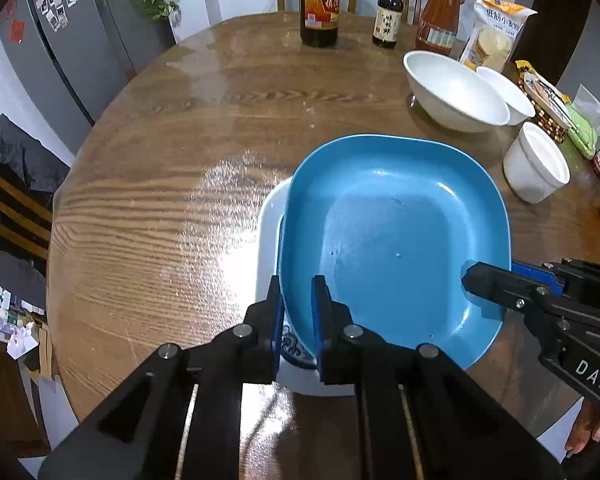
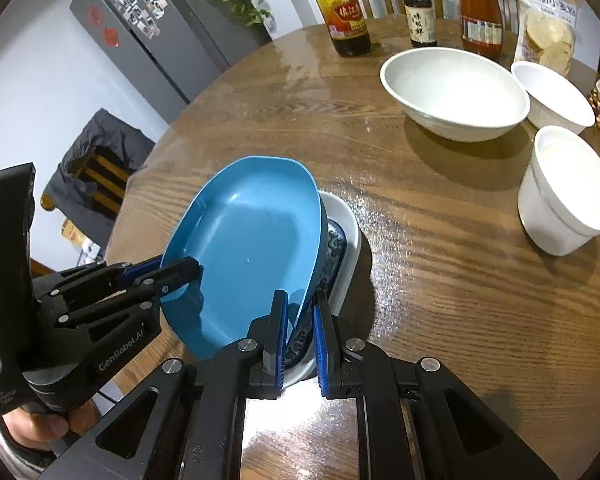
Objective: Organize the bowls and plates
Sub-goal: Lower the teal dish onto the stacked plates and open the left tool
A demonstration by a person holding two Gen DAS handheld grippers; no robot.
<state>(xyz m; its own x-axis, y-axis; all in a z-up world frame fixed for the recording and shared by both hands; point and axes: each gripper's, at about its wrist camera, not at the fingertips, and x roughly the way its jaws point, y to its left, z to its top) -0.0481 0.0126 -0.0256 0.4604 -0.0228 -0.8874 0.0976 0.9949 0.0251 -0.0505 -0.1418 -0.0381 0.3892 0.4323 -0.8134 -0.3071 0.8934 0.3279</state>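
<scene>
A blue square plate (image 1: 396, 240) (image 2: 248, 248) hangs tilted over a white plate with a blue pattern (image 1: 268, 220) (image 2: 350, 228) on the round wooden table (image 1: 160, 200). My left gripper (image 1: 298, 284) is shut on the blue plate's near rim, and it shows from the side in the right wrist view (image 2: 192, 266). My right gripper (image 2: 300, 296) is shut on another edge of the same plate; it enters the left wrist view from the right (image 1: 470, 276). Whether the blue plate touches the white one I cannot tell.
At the back right stand a large white bowl (image 2: 452, 92), a smaller white bowl (image 2: 552, 96) and a white cup (image 2: 568, 192). Behind them are sauce bottles (image 2: 348, 20) and a snack bag (image 2: 548, 28). A fridge (image 2: 148, 40) and chairs surround the table.
</scene>
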